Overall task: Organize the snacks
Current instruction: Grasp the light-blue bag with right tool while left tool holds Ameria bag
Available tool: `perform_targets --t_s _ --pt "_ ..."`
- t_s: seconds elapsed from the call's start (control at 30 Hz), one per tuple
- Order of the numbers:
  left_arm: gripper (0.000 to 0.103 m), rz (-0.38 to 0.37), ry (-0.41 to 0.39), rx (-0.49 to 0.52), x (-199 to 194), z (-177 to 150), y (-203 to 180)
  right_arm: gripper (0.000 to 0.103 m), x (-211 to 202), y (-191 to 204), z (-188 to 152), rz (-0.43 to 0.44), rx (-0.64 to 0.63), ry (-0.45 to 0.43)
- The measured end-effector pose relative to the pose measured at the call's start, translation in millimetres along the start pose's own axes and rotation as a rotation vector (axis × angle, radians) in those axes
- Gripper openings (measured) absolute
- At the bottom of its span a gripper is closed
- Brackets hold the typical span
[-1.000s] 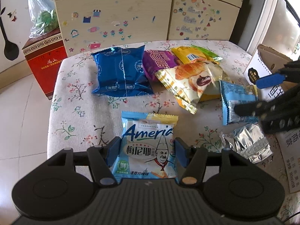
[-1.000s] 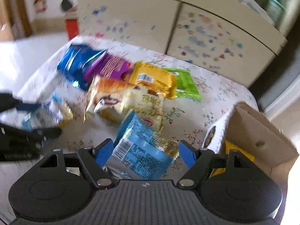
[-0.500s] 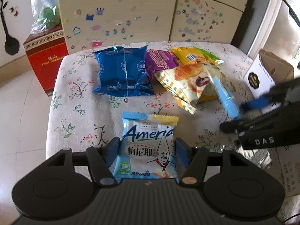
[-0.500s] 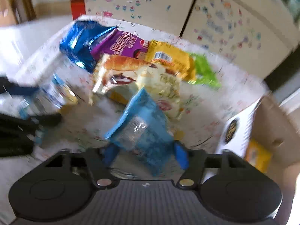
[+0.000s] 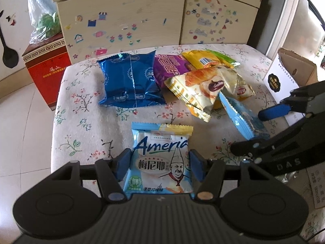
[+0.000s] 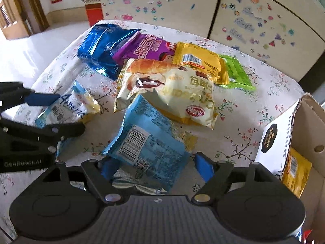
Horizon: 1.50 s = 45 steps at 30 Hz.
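Note:
My left gripper (image 5: 160, 165) is shut on a light blue "Ameria" snack pack (image 5: 161, 160) and holds it at the table's front edge; it also shows in the right wrist view (image 6: 65, 109). My right gripper (image 6: 156, 165) is shut on a light blue barcode snack pack (image 6: 148, 144), tilted up off the table; this pack shows edge-on in the left wrist view (image 5: 241, 120). Behind lie a dark blue bag (image 5: 130, 79), a purple bag (image 5: 168, 69), a croissant bag (image 5: 203, 89), a yellow pack (image 6: 199, 61) and a green pack (image 6: 235, 71).
An open cardboard box (image 6: 298, 134) with a yellow pack (image 6: 294, 172) inside stands at the table's right edge. A crumpled foil pack (image 6: 130, 185) lies under my right gripper. A stickered cabinet (image 5: 142, 20) and a red box (image 5: 48, 69) stand behind the floral tablecloth (image 5: 85, 109).
My right gripper closed on the light blue barcode pack and lifted it off the table, tilting it up. My left gripper stayed put with the Ameria pack.

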<state>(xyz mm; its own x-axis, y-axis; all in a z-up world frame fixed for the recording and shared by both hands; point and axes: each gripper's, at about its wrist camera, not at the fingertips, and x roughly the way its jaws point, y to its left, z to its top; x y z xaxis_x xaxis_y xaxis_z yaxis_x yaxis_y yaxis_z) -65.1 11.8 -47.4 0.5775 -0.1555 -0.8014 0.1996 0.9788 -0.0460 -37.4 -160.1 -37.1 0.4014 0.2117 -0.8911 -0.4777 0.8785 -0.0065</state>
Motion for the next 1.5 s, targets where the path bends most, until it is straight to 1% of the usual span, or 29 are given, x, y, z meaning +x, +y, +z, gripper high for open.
perform_targets --t_s 0.03,0.1,0.13,0.17,0.27,0.33,0.43,0.6,0.73,0.83,0.93,1.03,1.2,1.27,1.37,1.5 --pt "0.054 -0.006 -0.005 0.006 -0.6 0.1 -0.2 0.078 -0.4 -1.1 0.2 0.007 0.013 -0.005" --pt "0.053 -0.024 -0.009 -0.004 -1.7 0.2 0.1 0.062 -3.5 -2.4 1.0 -0.004 0.017 -0.020" --pt "0.052 -0.029 -0.011 -0.009 -2.6 0.1 0.3 0.046 -5.4 -3.1 1.7 0.001 0.022 -0.029" --pt "0.052 -0.030 -0.014 -0.013 -3.6 0.3 0.6 0.039 -7.0 -4.6 2.4 0.009 0.036 -0.030" --pt "0.052 -0.042 -0.027 -0.034 -8.3 3.1 2.7 0.031 -8.6 -5.4 1.3 0.020 0.057 -0.033" --pt "0.052 -0.049 -0.039 -0.044 -11.8 5.6 3.4 0.029 -9.8 -3.2 -0.3 0.030 0.055 -0.036" --pt "0.052 -0.066 -0.047 -0.065 -16.1 8.2 5.3 0.028 -12.6 -4.6 -1.0 0.094 0.095 -0.043" --pt "0.052 -0.068 -0.063 -0.074 -23.0 11.8 7.3 0.025 -20.6 -7.7 0.6 0.119 0.140 -0.076" --pt "0.052 -0.066 -0.089 -0.078 -31.7 16.3 8.0 0.024 -28.2 -9.0 1.8 0.120 0.158 -0.109" --pt "0.052 -0.063 -0.097 -0.075 -32.6 19.1 7.0 0.024 -26.5 -7.4 2.3 0.109 0.153 -0.112" --pt "0.052 -0.059 -0.084 -0.082 -29.2 17.9 7.0 0.026 -21.6 -7.8 1.0 0.076 0.160 -0.115" --pt "0.053 -0.056 -0.074 -0.088 -26.4 16.9 8.0 0.034 -19.5 -10.0 1.7 0.059 0.185 -0.125" --pt "0.053 -0.057 -0.073 -0.091 -25.8 17.5 7.3 0.034 -18.6 -8.8 5.0 0.064 0.189 -0.146" --pt "0.053 -0.057 -0.072 -0.089 -25.8 17.6 6.6 0.032 -17.4 -6.9 5.6 0.058 0.179 -0.146" --pt "0.053 -0.056 -0.073 -0.090 -26.7 18.0 6.0 0.022 -14.8 -2.2 4.3 0.031 0.147 -0.131" --pt "0.053 -0.053 -0.080 -0.093 -28.5 20.1 5.3 0.020 -16.8 -6.2 2.6 0.040 0.163 -0.131"
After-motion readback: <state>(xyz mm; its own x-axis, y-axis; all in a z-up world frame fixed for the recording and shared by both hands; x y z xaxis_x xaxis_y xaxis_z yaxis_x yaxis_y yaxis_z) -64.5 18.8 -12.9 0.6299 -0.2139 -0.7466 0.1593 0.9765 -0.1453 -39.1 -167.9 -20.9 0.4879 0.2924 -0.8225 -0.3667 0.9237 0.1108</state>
